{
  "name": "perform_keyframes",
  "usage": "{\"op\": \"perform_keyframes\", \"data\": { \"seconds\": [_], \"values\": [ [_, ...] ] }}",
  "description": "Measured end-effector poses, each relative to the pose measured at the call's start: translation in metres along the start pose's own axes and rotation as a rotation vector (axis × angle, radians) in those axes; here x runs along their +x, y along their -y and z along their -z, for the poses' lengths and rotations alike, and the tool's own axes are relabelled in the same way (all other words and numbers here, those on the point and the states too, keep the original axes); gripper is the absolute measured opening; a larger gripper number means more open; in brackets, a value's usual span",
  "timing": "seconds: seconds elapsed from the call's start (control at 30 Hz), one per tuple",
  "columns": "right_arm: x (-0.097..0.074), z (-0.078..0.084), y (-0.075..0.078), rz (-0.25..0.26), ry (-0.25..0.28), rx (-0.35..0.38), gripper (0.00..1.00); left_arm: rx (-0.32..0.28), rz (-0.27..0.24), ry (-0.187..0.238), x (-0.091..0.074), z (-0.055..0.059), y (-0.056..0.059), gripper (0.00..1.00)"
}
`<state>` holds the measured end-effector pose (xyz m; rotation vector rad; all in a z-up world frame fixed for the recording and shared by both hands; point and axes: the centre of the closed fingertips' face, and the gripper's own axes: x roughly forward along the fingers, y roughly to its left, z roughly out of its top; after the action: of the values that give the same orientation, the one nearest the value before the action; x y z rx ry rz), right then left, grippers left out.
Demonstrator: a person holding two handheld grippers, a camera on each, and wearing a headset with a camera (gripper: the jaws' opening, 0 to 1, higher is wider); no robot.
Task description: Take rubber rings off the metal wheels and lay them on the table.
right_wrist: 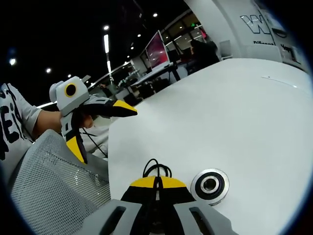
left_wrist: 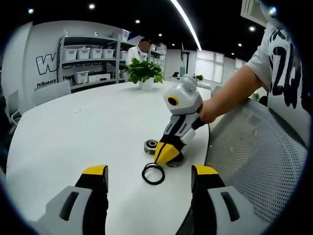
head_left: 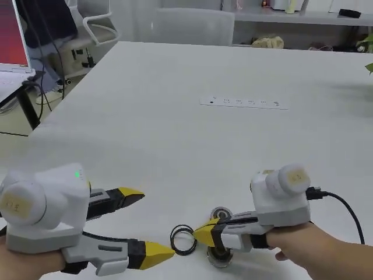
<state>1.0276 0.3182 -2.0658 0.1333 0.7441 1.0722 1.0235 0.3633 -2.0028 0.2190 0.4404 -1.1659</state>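
Now my right hand-held gripper [head_left: 199, 234], jaws together, tip at black rubber rings [head_left: 182, 240] flat on white desk [head_left: 175, 128], likely laying one down; pinch unclear. Round silver metal wheel [right_wrist: 209, 185] at its 3 o'clock. Left hand-held gripper [head_left: 152, 224] apart, giving room.

Head view: bright, even overhead light, faint soft shadows on the white desk [head_left: 175, 116], slightly washed out. Gripper views: strong fisheye bending at edges, dark ceiling, ceiling spots [left_wrist: 91, 6] and strip light [left_wrist: 186, 22] glaring.
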Motion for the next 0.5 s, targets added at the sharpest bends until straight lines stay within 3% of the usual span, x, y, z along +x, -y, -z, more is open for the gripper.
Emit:
{"op": "perform_keyframes", "data": {
  "seconds": [0.27, 0.5],
  "values": [
    [-0.001, 0.001, 0.002, 0.015, -0.007, -0.022, 0.07, -0.002, 0.002, -0.005, 0.001, 0.001, -0.001, 0.67],
    [-0.013, -0.008, 0.002, 0.026, 0.027, -0.039, 0.10, 0.005, 0.008, 0.000, 0.002, -0.003, 0.000, 0.67]
  ]
}}
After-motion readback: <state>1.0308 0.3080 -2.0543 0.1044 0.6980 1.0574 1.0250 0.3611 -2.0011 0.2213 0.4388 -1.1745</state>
